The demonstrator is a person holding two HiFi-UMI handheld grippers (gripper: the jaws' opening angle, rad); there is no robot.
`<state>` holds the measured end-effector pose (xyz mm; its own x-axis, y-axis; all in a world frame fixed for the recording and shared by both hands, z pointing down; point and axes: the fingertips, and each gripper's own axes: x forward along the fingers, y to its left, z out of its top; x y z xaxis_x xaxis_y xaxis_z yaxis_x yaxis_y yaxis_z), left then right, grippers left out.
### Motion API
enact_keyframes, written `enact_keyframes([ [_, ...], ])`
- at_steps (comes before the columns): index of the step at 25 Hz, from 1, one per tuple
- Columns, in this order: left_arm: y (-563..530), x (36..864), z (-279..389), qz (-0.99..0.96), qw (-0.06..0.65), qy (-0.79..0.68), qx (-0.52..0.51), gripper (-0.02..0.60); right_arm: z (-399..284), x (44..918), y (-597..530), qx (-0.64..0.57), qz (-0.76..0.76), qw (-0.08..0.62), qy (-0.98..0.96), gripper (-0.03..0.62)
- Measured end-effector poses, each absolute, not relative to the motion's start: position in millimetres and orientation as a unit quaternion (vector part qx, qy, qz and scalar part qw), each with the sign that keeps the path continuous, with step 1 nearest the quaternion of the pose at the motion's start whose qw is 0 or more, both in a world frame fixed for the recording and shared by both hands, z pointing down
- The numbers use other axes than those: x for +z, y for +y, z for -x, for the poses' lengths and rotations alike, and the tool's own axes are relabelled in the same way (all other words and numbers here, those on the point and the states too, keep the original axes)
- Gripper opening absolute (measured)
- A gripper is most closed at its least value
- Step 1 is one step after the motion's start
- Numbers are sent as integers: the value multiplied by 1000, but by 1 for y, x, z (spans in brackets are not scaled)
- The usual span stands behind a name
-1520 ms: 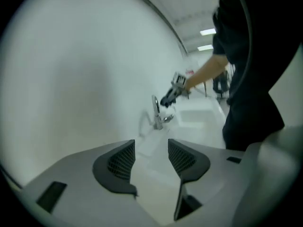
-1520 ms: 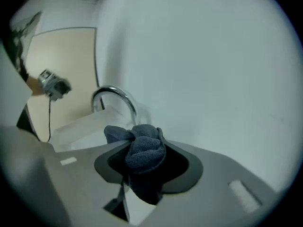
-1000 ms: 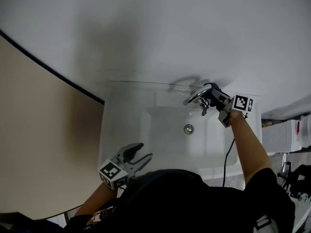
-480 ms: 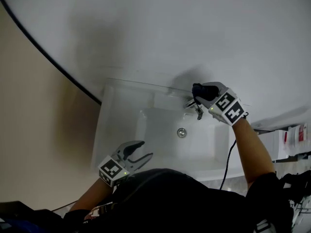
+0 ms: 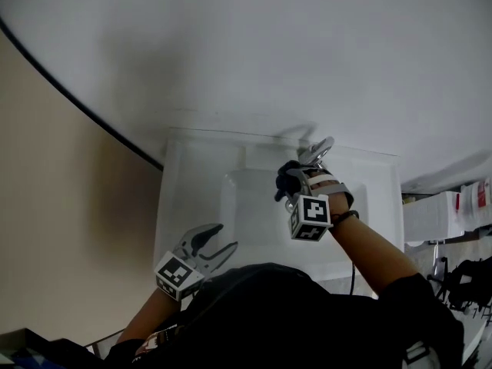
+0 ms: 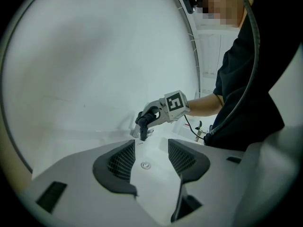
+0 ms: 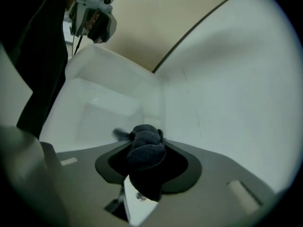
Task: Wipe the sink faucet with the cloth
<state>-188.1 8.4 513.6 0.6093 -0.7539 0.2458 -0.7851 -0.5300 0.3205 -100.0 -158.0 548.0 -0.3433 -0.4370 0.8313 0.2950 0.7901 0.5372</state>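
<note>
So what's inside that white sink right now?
In the sink basin, only the round drain shows, seen between the open jaws of the left gripper. From the head view, the right gripper, clamped on a dark cloth, covers the drain.

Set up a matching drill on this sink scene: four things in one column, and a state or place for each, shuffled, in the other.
Things:
1. cloth
2. left gripper
3. faucet
4. sink

States and places:
a. silvery metal, at the basin's back edge
b. jaws apart, nothing between them
c. white, set against the wall
d. dark, clamped in the right gripper

Pairs: 1-d, 2-b, 3-a, 4-c.
</note>
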Motion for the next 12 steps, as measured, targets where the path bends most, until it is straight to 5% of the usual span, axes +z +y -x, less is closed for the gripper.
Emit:
enact_keyframes([
  [3, 12, 513, 191, -870, 206, -446, 41, 216, 79, 532, -145, -219, -73, 475, -849, 141],
  [9, 11, 512, 183, -870, 215, -441, 50, 216, 5, 453, -153, 72, -122, 151, -978, 144],
  [12, 6, 515, 179, -870, 220, -439, 55, 216, -58, 473, -215, 173, -250, 107, -947, 146],
])
